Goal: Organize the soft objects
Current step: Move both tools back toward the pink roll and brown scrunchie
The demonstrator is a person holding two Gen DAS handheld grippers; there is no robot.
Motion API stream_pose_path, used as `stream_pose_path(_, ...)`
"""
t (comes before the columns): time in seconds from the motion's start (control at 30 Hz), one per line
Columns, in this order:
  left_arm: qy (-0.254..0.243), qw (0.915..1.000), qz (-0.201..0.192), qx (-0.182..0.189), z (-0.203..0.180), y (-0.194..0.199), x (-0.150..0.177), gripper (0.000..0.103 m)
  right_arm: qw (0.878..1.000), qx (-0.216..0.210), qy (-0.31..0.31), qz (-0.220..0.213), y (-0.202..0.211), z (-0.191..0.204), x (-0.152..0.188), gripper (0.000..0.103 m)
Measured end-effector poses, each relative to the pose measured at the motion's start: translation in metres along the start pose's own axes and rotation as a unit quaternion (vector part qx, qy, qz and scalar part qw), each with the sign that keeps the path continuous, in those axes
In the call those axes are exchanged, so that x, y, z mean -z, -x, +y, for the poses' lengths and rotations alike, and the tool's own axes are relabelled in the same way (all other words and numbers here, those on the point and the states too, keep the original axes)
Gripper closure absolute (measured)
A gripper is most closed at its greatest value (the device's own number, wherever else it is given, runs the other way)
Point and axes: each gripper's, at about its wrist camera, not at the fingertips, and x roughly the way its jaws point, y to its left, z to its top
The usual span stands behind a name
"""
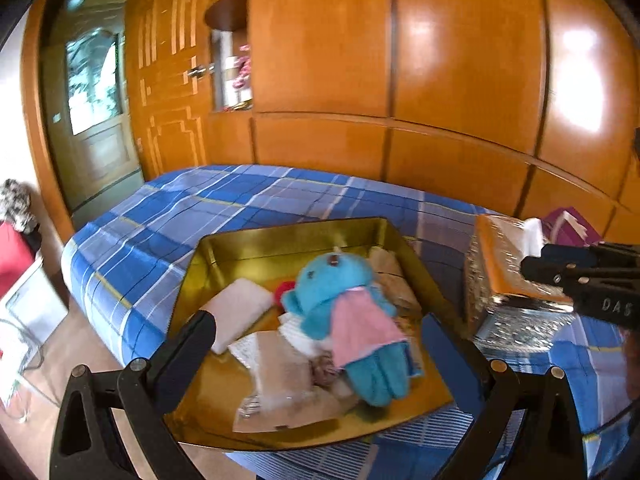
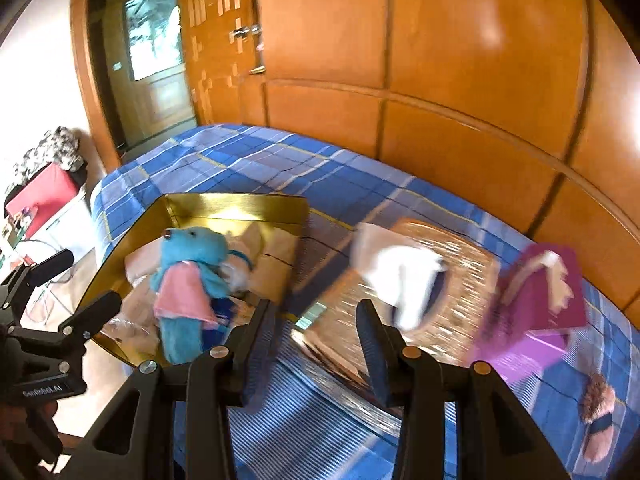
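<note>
A gold tin box (image 1: 280,236) stands open on the blue plaid bed (image 1: 224,196). In it lies a blue plush toy in a pink dress (image 1: 348,320) with folded cloths and paper packets (image 1: 280,364). My left gripper (image 1: 320,356) is open and empty, its jaws spread over the box's near side. My right gripper (image 2: 316,324) is open and empty, above the bed between the gold box (image 2: 232,204) and a patterned orange box (image 2: 460,276) with a white cloth (image 2: 404,276) on it. The plush toy (image 2: 188,280) shows at its left.
A purple bag (image 2: 536,312) and a small brown furry toy (image 2: 598,412) lie on the bed at the right. Wooden wardrobe panels (image 1: 400,80) back the bed. A door (image 1: 96,100) and a red item (image 1: 12,252) are at the left by the floor.
</note>
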Motion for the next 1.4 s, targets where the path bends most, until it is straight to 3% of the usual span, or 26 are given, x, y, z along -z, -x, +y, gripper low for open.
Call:
stream_pose_path(0.3,-0.066,0.9961,-0.005,0.058,-0.048,0.017,0.000,0.000,0.993,0.074,-0.093,-0.010,0.046,-0.098,0.039,0.061)
stream_pose_path(0.43,-0.115,0.9868,-0.005,0.114,-0.084,0.026,-0.002,0.000,0.980,0.114,-0.162,-0.001,0.064,-0.159,0.065,0.061)
stream_pose_path(0.57,-0.172,0.9696,-0.009,0.174,-0.125,0.036,-0.002,0.000,0.952,0.167,-0.255,0.009,0.090,-0.238,0.097,0.061)
stream_pose_path(0.77,-0.246,0.9375,0.000,0.246,-0.186,0.044,0.005,0.000,0.886,0.248,-0.391,0.012,0.136,-0.356,0.152,0.061)
stream_pose_path(0.9,-0.268,0.9237,0.013,0.274,-0.216,0.042,0.007,0.000,0.866,0.264,-0.422,0.050,0.135,-0.403,0.180,0.061)
stream_pose_path(1.13,-0.304,0.9038,0.029,0.299,-0.265,0.035,0.007,0.000,0.880,0.231,-0.395,0.132,0.071,-0.422,0.186,0.060)
stream_pose_path(1.23,-0.319,0.8953,0.037,0.309,-0.281,0.033,0.007,0.000,0.891,0.226,-0.362,0.155,0.045,-0.418,0.177,0.046)
stream_pose_path(1.33,-0.331,0.8870,0.042,0.319,-0.299,0.032,0.007,0.000,0.899,0.211,-0.340,0.181,0.027,-0.416,0.177,0.046)
stream_pose_path(1.4,-0.338,0.8819,0.046,0.326,-0.313,0.030,0.008,0.000,0.902,0.215,-0.320,0.193,0.022,-0.410,0.180,0.056)
